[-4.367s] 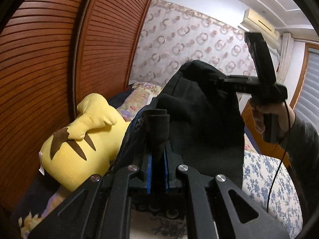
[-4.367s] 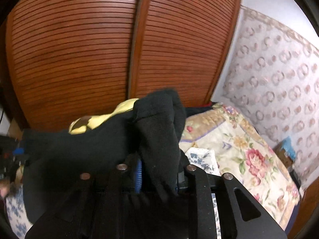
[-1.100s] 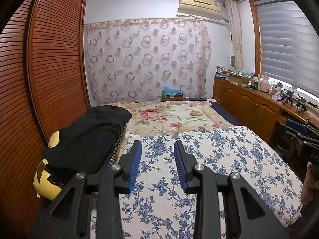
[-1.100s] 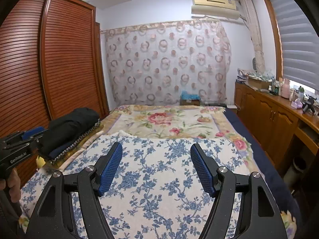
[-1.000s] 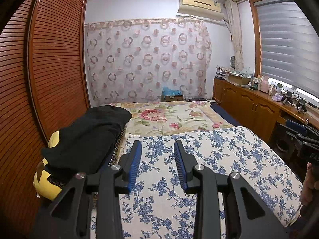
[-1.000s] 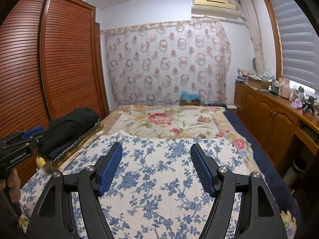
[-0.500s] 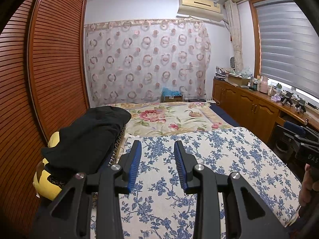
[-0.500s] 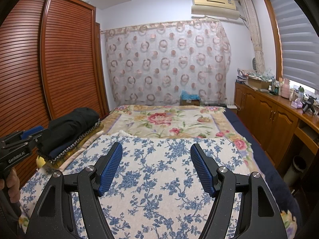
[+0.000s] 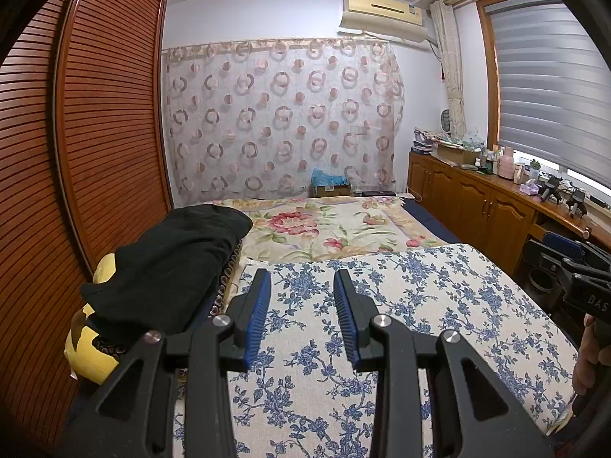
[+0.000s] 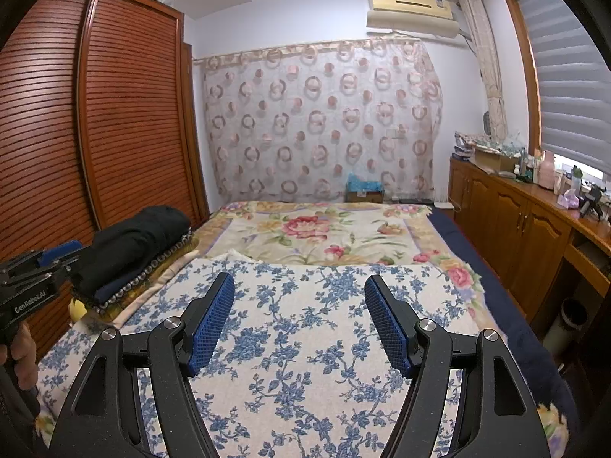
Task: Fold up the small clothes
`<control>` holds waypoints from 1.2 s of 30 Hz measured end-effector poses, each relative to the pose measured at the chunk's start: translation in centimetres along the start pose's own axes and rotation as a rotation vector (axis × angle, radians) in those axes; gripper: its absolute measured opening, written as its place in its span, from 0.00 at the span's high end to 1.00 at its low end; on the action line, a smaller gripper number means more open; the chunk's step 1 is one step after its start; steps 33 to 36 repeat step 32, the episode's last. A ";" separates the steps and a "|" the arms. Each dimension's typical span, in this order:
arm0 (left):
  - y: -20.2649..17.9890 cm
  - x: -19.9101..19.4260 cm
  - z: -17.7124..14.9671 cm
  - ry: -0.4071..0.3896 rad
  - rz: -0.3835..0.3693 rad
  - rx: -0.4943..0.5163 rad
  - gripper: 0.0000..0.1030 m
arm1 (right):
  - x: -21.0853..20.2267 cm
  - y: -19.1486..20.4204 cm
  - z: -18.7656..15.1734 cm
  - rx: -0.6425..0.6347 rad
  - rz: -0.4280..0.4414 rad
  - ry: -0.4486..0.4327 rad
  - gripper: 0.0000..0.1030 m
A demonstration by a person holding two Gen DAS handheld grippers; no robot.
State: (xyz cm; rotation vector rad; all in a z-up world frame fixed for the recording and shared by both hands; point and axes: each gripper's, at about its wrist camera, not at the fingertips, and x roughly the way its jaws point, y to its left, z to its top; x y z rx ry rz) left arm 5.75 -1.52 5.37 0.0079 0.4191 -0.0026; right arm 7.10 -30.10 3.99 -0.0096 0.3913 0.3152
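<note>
Folded black garment [image 9: 172, 255] lies on pile at left edge of bed, against wooden slatted wardrobe [image 9: 95, 133], covering yellow plush toy [image 9: 89, 351]. Left gripper [image 9: 301, 305] over blue-flowered bedspread [image 9: 439, 305], jaws narrowly apart, nothing between. Right gripper [image 10: 299, 320] over same bedspread, jaws wide, empty. Both well apart from garment. Flowered blanket [image 9: 336, 229] beyond; patterned curtain [image 9: 282, 114] at far wall.

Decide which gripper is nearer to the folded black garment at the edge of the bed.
Left. The left gripper hovers just beside the black garment, which lies at its left. The right gripper hangs over the blue floral cover, farther along the bed; both are open and empty.
</note>
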 end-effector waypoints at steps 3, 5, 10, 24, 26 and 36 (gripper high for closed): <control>-0.1 -0.2 0.1 -0.006 0.009 0.006 0.68 | 0.0 0.1 0.0 0.002 -0.001 0.000 0.29; -0.2 -0.4 0.3 -0.008 0.007 0.009 0.68 | 0.0 0.1 0.0 0.001 0.001 0.000 0.29; -0.3 -0.5 0.4 -0.009 0.006 0.006 0.68 | 0.1 0.1 0.0 0.001 0.000 0.001 0.29; -0.2 -0.5 0.2 -0.010 0.007 0.008 0.68 | 0.1 0.1 0.0 0.001 0.000 0.000 0.29; -0.3 -0.5 0.2 -0.010 0.007 0.006 0.68 | 0.1 0.1 0.0 0.002 0.000 0.000 0.29; -0.2 -0.5 0.1 -0.009 0.006 0.006 0.68 | 0.1 0.1 -0.1 0.002 0.001 -0.001 0.29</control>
